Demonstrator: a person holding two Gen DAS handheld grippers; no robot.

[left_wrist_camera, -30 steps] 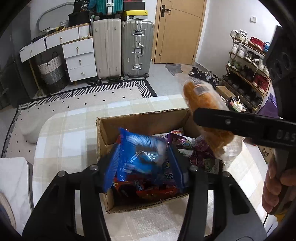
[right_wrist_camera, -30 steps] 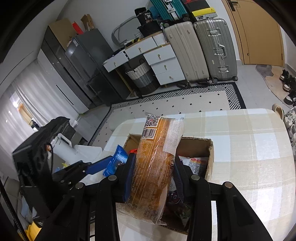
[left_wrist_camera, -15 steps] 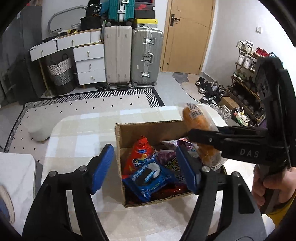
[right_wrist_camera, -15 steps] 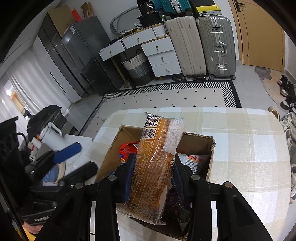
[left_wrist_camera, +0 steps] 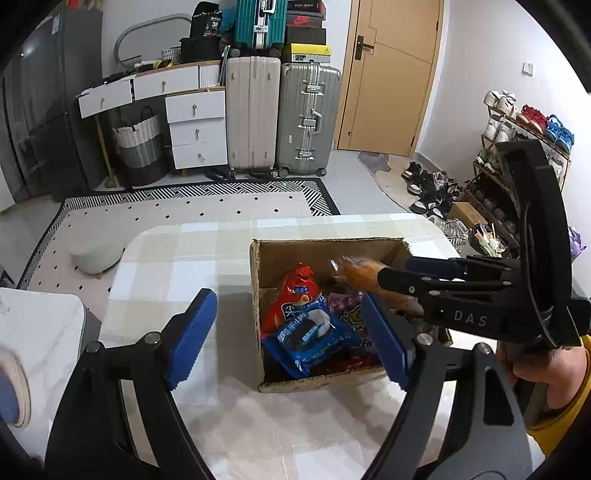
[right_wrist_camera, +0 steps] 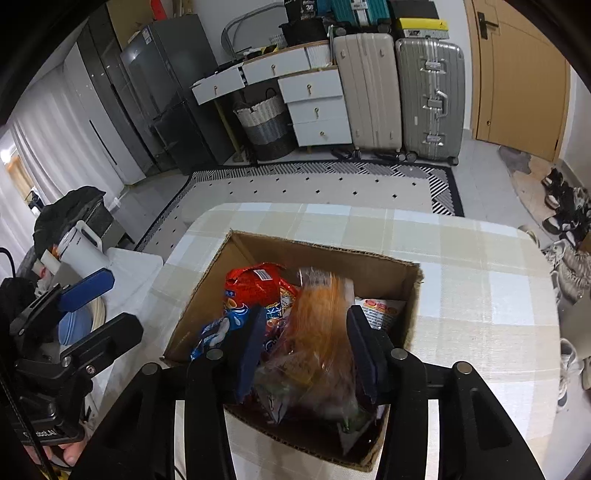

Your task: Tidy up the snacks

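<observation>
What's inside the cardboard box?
The box holds a red bag, a blue cookie pack, purple packets and an orange bag. Anything beneath them is covered.

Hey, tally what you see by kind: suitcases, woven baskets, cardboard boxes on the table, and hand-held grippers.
Suitcases: 3 (beige, silver, teal)
Woven baskets: 1
Cardboard boxes on the table: 1
Hand-held grippers: 2 (left, right)
Total: 7

"DAS" is read in pale letters on the black plastic right gripper [left_wrist_camera: 393, 275]; "36" is printed on a black bag [left_wrist_camera: 207, 27] atop the drawers.
</observation>
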